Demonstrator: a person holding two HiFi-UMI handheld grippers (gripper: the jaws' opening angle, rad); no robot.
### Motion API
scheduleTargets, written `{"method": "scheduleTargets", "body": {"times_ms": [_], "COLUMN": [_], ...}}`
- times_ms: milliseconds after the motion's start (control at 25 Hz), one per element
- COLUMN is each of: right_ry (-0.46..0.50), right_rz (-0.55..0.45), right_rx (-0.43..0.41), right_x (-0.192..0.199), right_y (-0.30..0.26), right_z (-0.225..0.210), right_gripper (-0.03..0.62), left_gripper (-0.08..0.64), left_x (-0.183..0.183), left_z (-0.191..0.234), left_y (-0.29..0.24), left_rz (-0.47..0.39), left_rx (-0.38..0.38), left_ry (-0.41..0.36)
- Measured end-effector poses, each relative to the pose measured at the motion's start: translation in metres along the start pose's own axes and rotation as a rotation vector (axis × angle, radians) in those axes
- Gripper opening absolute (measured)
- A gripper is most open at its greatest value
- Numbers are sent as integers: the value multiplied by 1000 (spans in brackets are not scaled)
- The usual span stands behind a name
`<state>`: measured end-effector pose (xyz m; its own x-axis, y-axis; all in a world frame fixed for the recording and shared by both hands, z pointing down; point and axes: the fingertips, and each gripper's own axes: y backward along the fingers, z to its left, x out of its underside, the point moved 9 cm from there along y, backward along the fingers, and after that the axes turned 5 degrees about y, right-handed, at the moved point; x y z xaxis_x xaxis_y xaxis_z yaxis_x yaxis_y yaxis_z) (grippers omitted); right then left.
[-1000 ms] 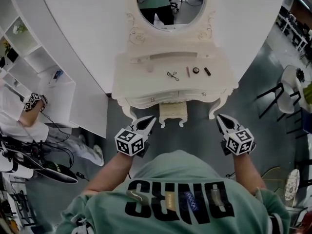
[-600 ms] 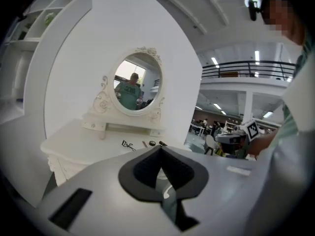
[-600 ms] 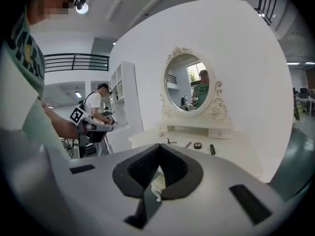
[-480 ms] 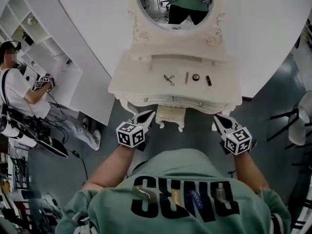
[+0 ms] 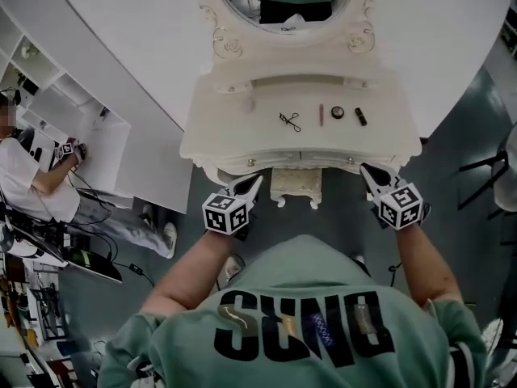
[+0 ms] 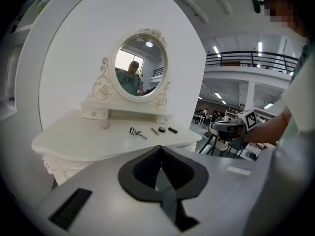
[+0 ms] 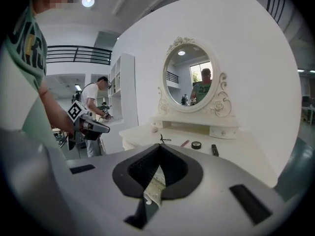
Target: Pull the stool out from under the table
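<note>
Grippers drawing closer to the table point(image 5: 234, 132), left gripper point(image 5: 254, 183) and right gripper point(image 5: 367, 172) flanking the stool point(image 5: 295, 187), jaws pressing together, empty.

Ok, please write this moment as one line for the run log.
left gripper: shut, empty | right gripper: shut, empty | stool: under table, not gripped | pull: not yet done

Even indoor light, ceiling lamp point(image 7: 88, 1) glare, table point(image 5: 226, 132) in focus, dark fisheye corners in gripper views.
</note>
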<state>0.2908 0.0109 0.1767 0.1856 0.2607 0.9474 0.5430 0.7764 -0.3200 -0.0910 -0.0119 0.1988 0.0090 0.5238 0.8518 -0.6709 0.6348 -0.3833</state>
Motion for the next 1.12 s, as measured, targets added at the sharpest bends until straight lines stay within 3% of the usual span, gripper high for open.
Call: {"method": "scheduleTargets", "body": {"times_ms": [240, 320, 600, 880, 1120], "right_ry": [-54, -61, -64, -80, -91], "right_rz": [85, 117, 212, 306, 362], "right_rx": [31, 21, 4, 1, -12], "right_x": [38, 52, 115, 195, 276], "right_y": [-54, -69, -123, -162, -198], "right_z": [25, 22, 18, 17, 12], "right_gripper": [-4, 43, 102, 144, 179], "left_gripper": [8, 8, 9, 13, 141], "left_x": [31, 45, 102, 164, 233], "left_z": [65, 78, 122, 169, 206], "left_y": [-18, -32, -77, -121, -170], "left_rz": [112, 122, 165, 291, 383], "left_rx": [1, -7, -60, -68, -34], "left_ry": [-1, 26, 104, 29, -22]}}
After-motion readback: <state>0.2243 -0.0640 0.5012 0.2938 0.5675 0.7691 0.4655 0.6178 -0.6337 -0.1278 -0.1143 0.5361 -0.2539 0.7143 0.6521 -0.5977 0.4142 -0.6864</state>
